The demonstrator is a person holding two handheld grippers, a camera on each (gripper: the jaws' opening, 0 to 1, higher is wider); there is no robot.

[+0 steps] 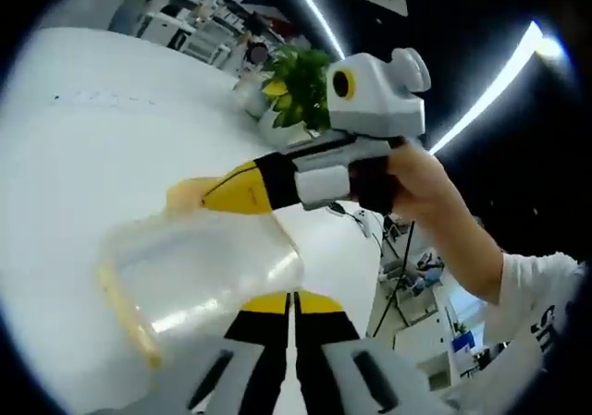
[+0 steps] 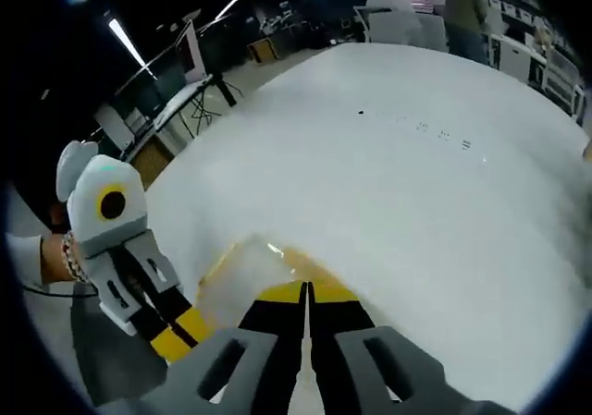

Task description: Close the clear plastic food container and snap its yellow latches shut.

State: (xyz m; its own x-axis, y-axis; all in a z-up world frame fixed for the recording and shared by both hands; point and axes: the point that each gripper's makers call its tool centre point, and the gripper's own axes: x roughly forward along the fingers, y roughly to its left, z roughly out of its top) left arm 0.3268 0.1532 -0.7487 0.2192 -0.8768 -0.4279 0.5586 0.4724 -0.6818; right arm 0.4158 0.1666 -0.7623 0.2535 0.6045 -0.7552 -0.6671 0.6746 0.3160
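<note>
The clear plastic container [image 1: 199,272] lies on the white table [image 1: 102,138], lid on, just ahead of my left gripper [image 1: 292,301], whose jaws are shut with nothing between them. A yellow latch [image 1: 127,315] runs along its left edge, and another [image 1: 183,194] sits at its far end. My right gripper [image 1: 231,191] comes in from the right, held by a hand, its yellow tips touching that far end. In the right gripper view, my right gripper [image 2: 307,292] is shut over the container [image 2: 242,265], and the left gripper [image 2: 176,334] stands at the lower left.
A potted green plant [image 1: 298,87] stands on the table behind the right gripper. The white table [image 2: 416,184] stretches wide beyond the container. Desks, stands and a person [image 2: 465,8] are in the room past the table's edge.
</note>
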